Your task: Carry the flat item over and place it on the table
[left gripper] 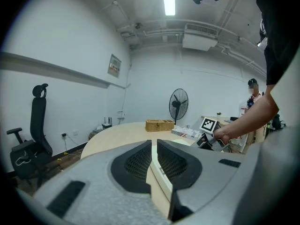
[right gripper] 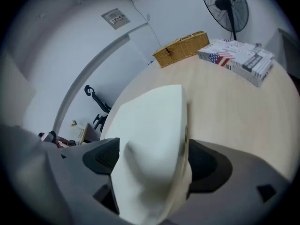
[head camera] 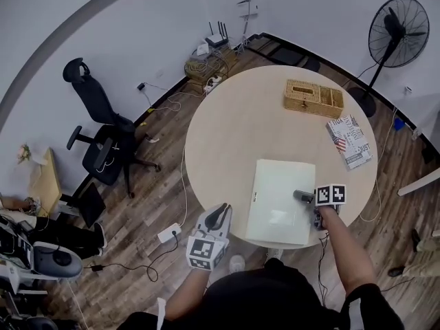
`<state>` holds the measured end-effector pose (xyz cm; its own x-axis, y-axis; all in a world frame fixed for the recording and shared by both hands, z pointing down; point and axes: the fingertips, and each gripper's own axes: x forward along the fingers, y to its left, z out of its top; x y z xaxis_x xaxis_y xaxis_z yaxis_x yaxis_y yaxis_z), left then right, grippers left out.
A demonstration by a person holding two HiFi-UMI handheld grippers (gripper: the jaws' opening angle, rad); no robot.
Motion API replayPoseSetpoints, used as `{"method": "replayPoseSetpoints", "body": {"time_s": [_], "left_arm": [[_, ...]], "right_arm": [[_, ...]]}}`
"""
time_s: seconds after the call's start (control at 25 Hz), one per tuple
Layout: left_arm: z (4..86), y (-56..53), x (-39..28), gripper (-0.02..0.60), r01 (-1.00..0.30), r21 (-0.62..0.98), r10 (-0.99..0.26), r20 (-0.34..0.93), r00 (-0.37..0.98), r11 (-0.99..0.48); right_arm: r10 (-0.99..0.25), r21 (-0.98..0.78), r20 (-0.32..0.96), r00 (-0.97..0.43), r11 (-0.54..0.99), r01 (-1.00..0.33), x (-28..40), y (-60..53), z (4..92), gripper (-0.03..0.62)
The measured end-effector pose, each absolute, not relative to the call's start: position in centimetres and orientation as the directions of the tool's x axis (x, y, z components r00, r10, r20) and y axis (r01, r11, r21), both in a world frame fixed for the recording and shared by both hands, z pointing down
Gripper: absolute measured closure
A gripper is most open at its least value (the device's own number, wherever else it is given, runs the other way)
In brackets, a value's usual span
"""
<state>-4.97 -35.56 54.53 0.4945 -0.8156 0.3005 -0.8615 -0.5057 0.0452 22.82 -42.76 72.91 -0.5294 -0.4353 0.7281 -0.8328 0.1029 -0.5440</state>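
Note:
The flat white item [head camera: 282,198] lies on the round wooden table [head camera: 227,129], near its front edge. My right gripper [head camera: 306,196] reaches over the item's right edge, held by a bare hand. In the right gripper view the white item [right gripper: 150,125] fills the space between the jaws of the right gripper [right gripper: 152,165], which stand wide apart; its near end looks dented. My left gripper [head camera: 220,215] hovers off the table's front edge, left of the item. In its own view the left gripper [left gripper: 153,161] has its pads almost together with nothing between them.
A wicker basket [head camera: 314,97] and a stack of printed books [head camera: 349,140] sit at the table's far right. A standing fan [head camera: 397,31] is behind them. A black office chair [head camera: 103,136] stands left; a power strip [head camera: 169,234] and cables lie on the floor.

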Motion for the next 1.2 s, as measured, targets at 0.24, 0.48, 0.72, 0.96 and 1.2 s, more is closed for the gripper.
{"method": "replayPoseSetpoints", "body": {"time_s": [0.24,0.48,0.72,0.96,1.2], "left_arm": [[53.8,-35.8,-4.0,0.546,-0.846,0.048,-0.806,0.279,0.521,-0.531],[53.7,-36.1,-3.3,0.546,-0.831,0.073,-0.791,0.271,0.549,-0.551],[52.7,-36.6,-1.6,0.546,-0.806,0.096,-0.772,0.242,0.588,-0.584],[51.7,-36.7,0.6,0.546,-0.774,0.098,-0.746,0.215,0.630,-0.626],[52.1,-36.4,0.7,0.546,-0.767,0.100,-0.736,0.229,0.638,-0.634]], "right_arm": [[-0.561,-0.428,0.662,-0.498,0.262,-0.865,21.8,-42.3,66.5,0.183],[-0.724,-0.399,0.485,-0.491,0.317,-0.861,20.2,-41.3,58.1,0.398],[-0.822,-0.256,0.424,-0.381,0.294,-0.921,20.1,-40.3,55.1,0.591],[-0.888,-0.094,0.354,-0.293,0.278,-0.956,20.5,-39.1,52.8,0.595],[-0.915,-0.028,0.305,-0.266,0.270,-0.962,20.7,-37.6,51.0,0.595]]}}
